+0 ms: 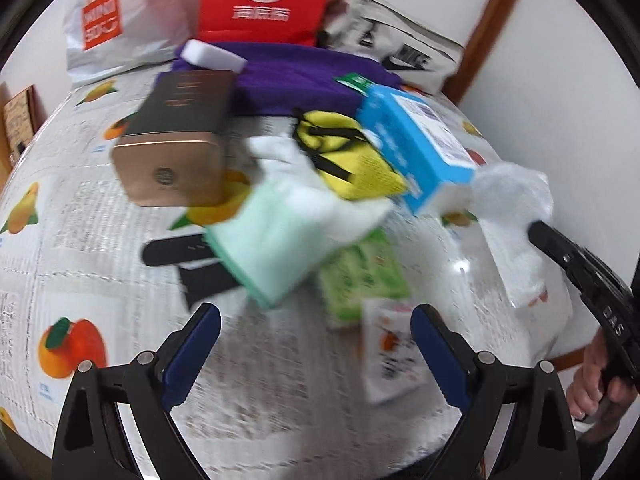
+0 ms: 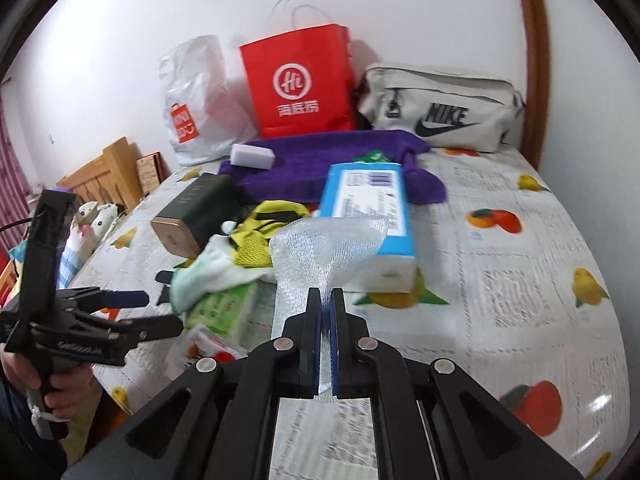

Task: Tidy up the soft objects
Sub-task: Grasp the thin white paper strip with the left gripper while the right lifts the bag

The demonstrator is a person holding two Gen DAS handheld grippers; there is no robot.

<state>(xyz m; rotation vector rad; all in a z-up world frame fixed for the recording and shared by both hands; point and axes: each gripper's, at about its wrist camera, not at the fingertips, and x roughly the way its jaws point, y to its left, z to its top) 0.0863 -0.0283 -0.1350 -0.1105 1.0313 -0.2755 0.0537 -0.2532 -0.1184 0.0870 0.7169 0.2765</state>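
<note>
The right gripper (image 2: pixel 327 300) has its 2 blue-padded fingers (image 2: pixel 316 332) pressed together on a translucent white foam mesh sleeve (image 2: pixel 328 248), which fans out above a table covered in fruit-print oilcloth (image 2: pixel 500 280), apparently lifted clear of the clutter for sorting. The left gripper (image 1: pixel 316 320) hangs with fingers apart and nothing between them over a mint-green folded cloth (image 1: pixel 276 240) and a green tissue pack (image 1: pixel 364 276), likely the next soft pick. Behind lie a blue tissue box (image 2: pixel 368 208), a purple towel (image 2: pixel 320 160) and a red paper bag (image 2: pixel 300 84).

Glossy tablecloth (image 2: pixel 500 280), metallic tin (image 1: pixel 172 152), white mesh (image 2: pixel 328 244)
</note>
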